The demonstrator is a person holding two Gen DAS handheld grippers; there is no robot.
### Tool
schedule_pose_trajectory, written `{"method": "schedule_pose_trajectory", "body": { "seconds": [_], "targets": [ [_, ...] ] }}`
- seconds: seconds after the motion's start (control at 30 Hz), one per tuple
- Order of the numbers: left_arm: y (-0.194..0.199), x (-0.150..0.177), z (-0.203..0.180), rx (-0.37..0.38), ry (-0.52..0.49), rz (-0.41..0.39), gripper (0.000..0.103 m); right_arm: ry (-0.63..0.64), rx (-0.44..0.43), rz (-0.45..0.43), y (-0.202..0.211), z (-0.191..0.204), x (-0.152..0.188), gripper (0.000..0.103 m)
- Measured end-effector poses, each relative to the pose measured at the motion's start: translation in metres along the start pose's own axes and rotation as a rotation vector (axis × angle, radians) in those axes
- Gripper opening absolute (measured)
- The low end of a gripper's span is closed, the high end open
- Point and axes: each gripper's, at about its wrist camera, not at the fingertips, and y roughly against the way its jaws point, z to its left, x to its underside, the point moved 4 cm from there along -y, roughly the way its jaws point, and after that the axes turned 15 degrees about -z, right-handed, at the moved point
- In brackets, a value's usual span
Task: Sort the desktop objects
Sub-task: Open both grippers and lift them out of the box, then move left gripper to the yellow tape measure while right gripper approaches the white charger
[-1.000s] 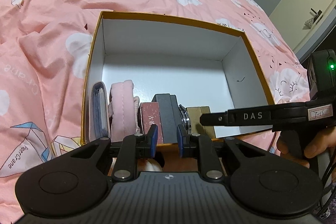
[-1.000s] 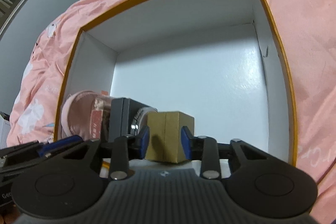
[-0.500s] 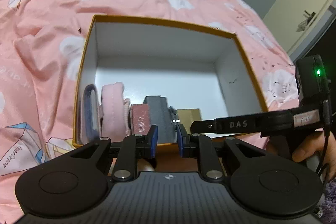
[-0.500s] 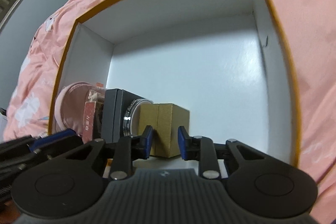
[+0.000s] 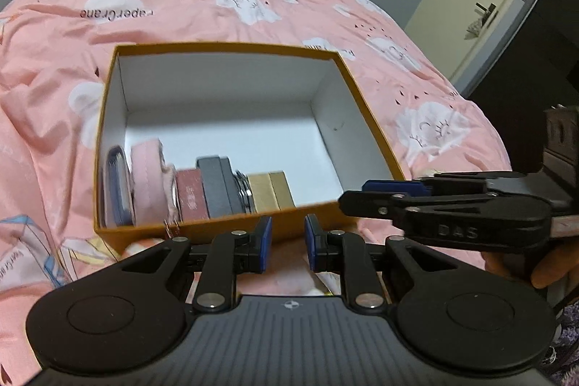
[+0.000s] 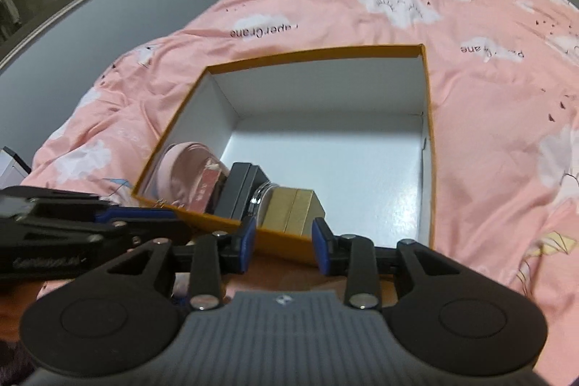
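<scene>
Right wrist view: right gripper [image 6: 283, 243] now outside the box [image 6: 427, 147], jaws apart, empty.
Left gripper [image 5: 287, 243]: narrow gap, empty.
Change: gold box [image 6: 293, 210] released at the near edge; both have pulled back.

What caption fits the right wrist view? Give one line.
Open right gripper hovers empty before the orange-rimmed white cardboard box.

black left gripper [image 5: 286, 243] and right gripper [image 6: 284, 245], blue pads, silver screws (embossed "das"), bare fingers.
</scene>
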Motion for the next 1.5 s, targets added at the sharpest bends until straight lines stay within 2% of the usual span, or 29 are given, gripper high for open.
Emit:
{"method": "schedule_pose_trajectory", "body": {
  "seconds": [0.17,0.43,0.5,0.57,0.6,0.73,0.8,1.13,1.3,1.4,1.5],
  "targets": [
    [-0.001,0.015,-0.006,0.036,0.008,0.056,0.021,-0.007,0.054,0.019,0.016,-0.007,0.020,0.036],
    [-0.028,0.051,-0.016,0.080,0.024,0.242,0.022,-0.049,0.187,0.149,0.026,-0.044,0.065,0.036],
    [-0.035,0.059,-0.026,0.092,-0.027,0.281,0.026,-0.047,0.219,0.171,0.031,-0.052,0.076,0.036],
    [-0.041,0.067,-0.039,0.103,-0.104,0.325,0.035,-0.041,0.238,0.185,0.032,-0.055,0.081,0.037],
    [-0.045,0.071,-0.046,0.112,-0.158,0.348,0.036,-0.038,0.243,0.187,0.033,-0.057,0.082,0.037],
    [-0.058,0.085,-0.064,0.093,-0.320,0.406,0.039,-0.027,0.239,0.188,0.031,-0.061,0.079,0.039],
    [-0.065,0.090,-0.069,0.091,-0.370,0.426,0.039,-0.024,0.236,0.192,0.030,-0.064,0.078,0.039],
    [-0.089,0.117,-0.083,0.110,-0.481,0.508,0.045,-0.085,0.186,0.196,0.021,-0.081,0.079,0.040],
    [-0.097,0.125,-0.085,0.063,-0.535,0.495,0.049,-0.101,0.149,0.197,0.018,-0.084,0.082,0.041],
    [-0.102,0.131,-0.086,0.021,-0.583,0.488,0.058,-0.117,0.136,0.204,0.013,-0.087,0.083,0.041],
    [-0.105,0.137,-0.088,-0.005,-0.636,0.487,0.058,-0.145,0.124,0.206,0.008,-0.089,0.084,0.041]
  ]
}}
